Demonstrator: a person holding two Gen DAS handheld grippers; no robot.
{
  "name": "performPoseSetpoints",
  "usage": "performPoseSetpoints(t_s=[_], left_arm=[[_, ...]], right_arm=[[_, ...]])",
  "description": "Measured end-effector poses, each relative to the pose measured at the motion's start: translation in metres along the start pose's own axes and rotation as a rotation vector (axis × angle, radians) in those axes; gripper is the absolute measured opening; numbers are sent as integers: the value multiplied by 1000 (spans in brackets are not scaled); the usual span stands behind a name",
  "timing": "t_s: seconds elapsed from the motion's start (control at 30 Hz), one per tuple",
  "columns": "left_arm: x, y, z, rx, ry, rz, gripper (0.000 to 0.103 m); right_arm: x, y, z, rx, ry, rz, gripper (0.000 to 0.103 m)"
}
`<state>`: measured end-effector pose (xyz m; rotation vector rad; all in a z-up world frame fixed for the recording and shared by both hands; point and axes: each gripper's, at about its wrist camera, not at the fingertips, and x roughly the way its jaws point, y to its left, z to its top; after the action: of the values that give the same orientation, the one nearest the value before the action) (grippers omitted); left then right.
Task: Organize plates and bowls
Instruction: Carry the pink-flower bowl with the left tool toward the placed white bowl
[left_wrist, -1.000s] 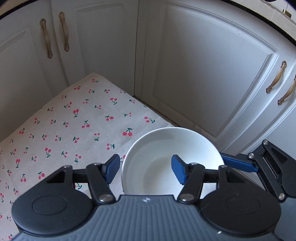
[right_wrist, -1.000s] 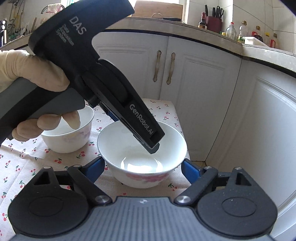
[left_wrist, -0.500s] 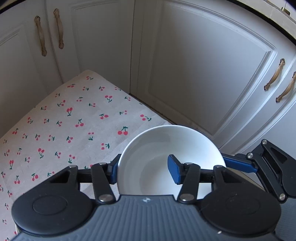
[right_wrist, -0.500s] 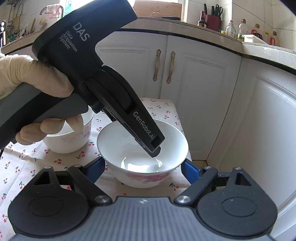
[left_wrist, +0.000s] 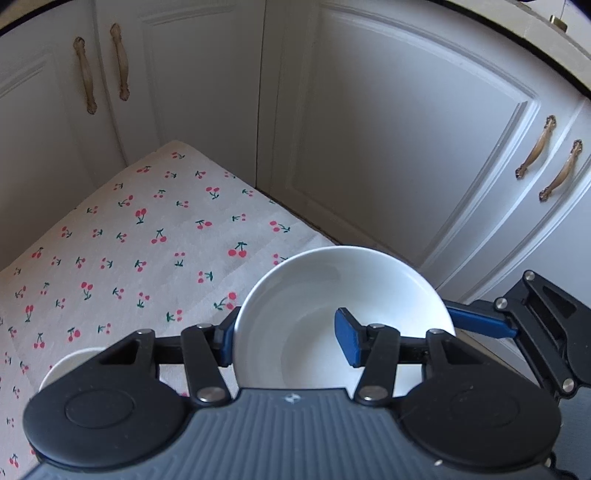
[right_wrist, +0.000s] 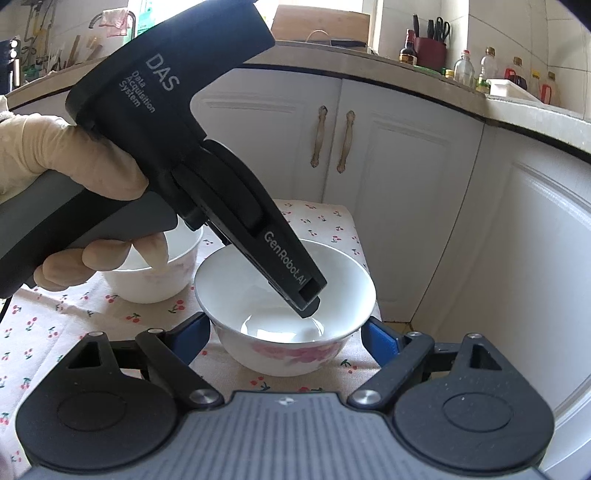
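A white bowl with a pink flower print (right_wrist: 284, 295) stands on the cherry-print cloth near its right edge; it also shows in the left wrist view (left_wrist: 332, 314). My left gripper (left_wrist: 286, 338) straddles the bowl's left rim, one blue pad inside, the other outside; the jaws stand wide and no grip shows. Its body (right_wrist: 221, 192) reaches down into the bowl. My right gripper (right_wrist: 284, 338) is open, its blue pads either side of the bowl, apart from it. A second white bowl (right_wrist: 155, 273) stands behind-left, partly hidden by the gloved hand.
The cherry-print cloth (left_wrist: 129, 240) covers a low surface in a corner of white cabinet doors (left_wrist: 388, 147) with bronze handles. A countertop (right_wrist: 461, 88) above holds bottles and a knife block. The second bowl's rim (left_wrist: 64, 363) shows at the lower left.
My left gripper has shifted right so its left pad now sits outside the bowl's rim and the right pad inside. The right gripper has hardly moved.
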<state>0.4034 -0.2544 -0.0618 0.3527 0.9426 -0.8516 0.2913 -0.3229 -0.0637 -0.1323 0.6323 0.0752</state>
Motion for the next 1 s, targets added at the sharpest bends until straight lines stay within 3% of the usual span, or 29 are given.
performPoseSetpoints(t_s=[0.23, 0.53, 1.0], left_arm=[[-23, -14, -11, 0, -13, 1, 51], [-66, -33, -36, 3, -32, 19, 51], [-127, -56, -82, -33, -65, 78, 51]], right_arm=[[-17, 6, 1, -25, -8, 5, 92], [-58, 15, 3, 16, -10, 77, 92], [-114, 46, 7, -55, -46, 153, 92]])
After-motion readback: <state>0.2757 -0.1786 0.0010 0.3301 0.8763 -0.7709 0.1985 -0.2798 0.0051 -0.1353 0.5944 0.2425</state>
